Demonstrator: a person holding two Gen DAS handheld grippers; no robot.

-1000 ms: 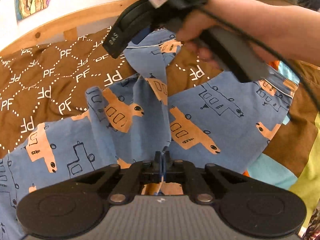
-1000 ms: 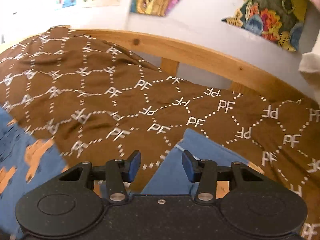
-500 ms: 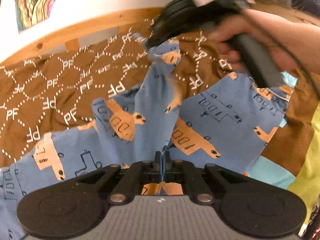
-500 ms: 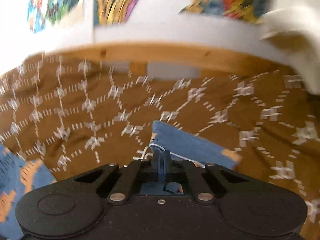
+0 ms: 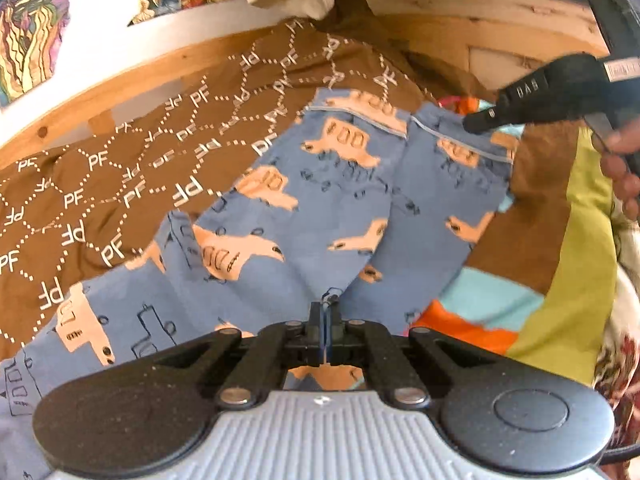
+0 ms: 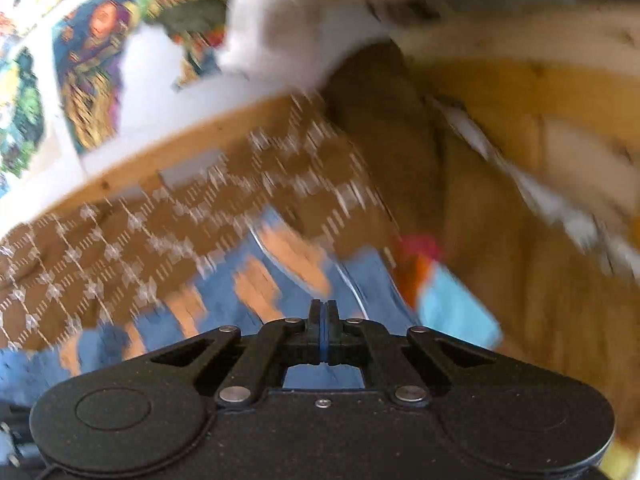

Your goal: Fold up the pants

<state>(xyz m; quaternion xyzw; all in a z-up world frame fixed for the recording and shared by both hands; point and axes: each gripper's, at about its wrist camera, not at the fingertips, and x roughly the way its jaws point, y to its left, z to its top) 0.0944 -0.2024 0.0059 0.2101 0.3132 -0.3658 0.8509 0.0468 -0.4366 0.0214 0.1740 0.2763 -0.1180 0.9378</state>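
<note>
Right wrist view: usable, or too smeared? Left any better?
Right wrist view: heavy motion blur streaks the pants and brown blanket; only the right gripper is crisp. Left wrist view: mostly sharp, the print on the pants reads clearly, with fisheye bending of the wooden bed frame.

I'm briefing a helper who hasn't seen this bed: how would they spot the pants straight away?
Start at the wooden bed frame and the brown blanket printed with white PF letters. On it lie the pants, both legs side by side, hems toward the frame. They alone are blue with peach vehicle drawings.
</note>
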